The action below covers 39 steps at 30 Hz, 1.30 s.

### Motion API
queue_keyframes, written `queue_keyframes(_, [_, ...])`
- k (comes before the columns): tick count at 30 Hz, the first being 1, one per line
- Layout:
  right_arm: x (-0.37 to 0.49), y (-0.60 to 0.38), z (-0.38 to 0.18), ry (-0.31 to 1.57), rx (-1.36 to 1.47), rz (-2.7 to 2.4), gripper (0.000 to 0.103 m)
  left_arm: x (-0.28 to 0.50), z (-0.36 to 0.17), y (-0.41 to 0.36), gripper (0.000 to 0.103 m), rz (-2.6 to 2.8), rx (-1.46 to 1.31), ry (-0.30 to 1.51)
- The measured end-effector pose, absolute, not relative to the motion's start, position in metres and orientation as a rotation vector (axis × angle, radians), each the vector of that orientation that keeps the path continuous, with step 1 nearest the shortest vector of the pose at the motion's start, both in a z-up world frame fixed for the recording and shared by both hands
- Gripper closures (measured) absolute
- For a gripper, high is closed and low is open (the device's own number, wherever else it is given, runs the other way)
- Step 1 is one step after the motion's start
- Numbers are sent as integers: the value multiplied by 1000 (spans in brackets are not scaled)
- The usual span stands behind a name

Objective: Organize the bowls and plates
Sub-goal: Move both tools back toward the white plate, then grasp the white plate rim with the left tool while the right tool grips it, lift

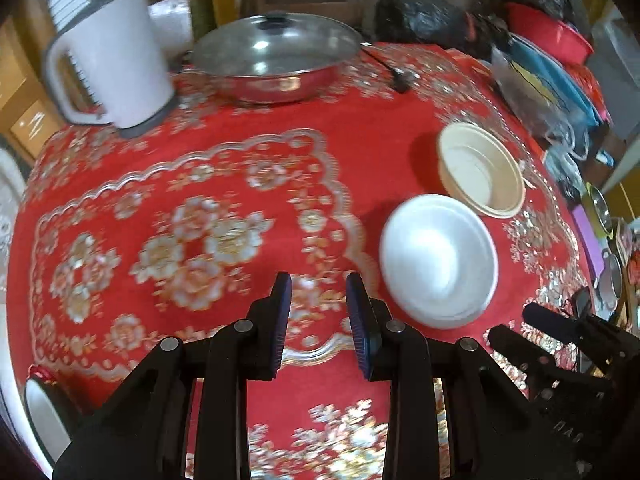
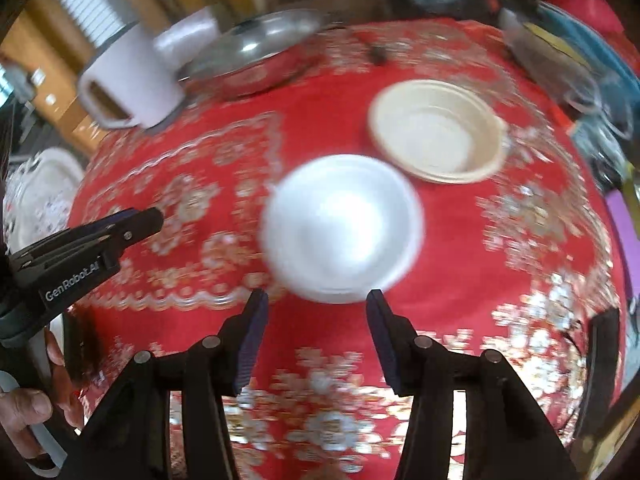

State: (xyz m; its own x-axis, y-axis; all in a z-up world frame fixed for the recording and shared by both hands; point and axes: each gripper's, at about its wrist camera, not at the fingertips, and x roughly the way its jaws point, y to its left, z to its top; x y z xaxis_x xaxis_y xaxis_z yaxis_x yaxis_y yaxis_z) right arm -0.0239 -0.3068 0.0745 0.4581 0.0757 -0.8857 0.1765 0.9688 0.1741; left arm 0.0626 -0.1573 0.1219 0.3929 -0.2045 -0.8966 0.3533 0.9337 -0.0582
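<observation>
The right tool (image 2: 316, 300) hangs empty with its jaws spread, and the white bowl (image 2: 342, 228) sits just past its tips, toward the table's right edge, the tan bowl (image 2: 438, 132) just behind it. The left tool (image 1: 319, 286), jaws narrowly apart and pinching nothing, has that white bowl off to its right, so the right one is nearer. Only the left view shows a white dish (image 1: 44, 412) at the near-left table edge.

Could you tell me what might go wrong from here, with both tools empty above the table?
1. The white bowl sits right beside the beige bowl; the right tool, jaws apart and empty, might bump the beige one while closing on its rim.
2. The left tool hangs close by, so the two could collide.
3. Both views are blurred, so aim may be off, and the white bowl could slide on the red tablecloth.
</observation>
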Motion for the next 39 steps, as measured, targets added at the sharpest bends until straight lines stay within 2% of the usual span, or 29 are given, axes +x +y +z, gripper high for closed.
queue_keyframes(13, [-15, -370, 54, 1120, 343, -129, 49, 83, 95, -210, 75, -356, 168, 1160])
queue_keyframes(39, [30, -378, 16, 1188, 319, -77, 48, 108, 54, -233, 75, -340, 157, 1241])
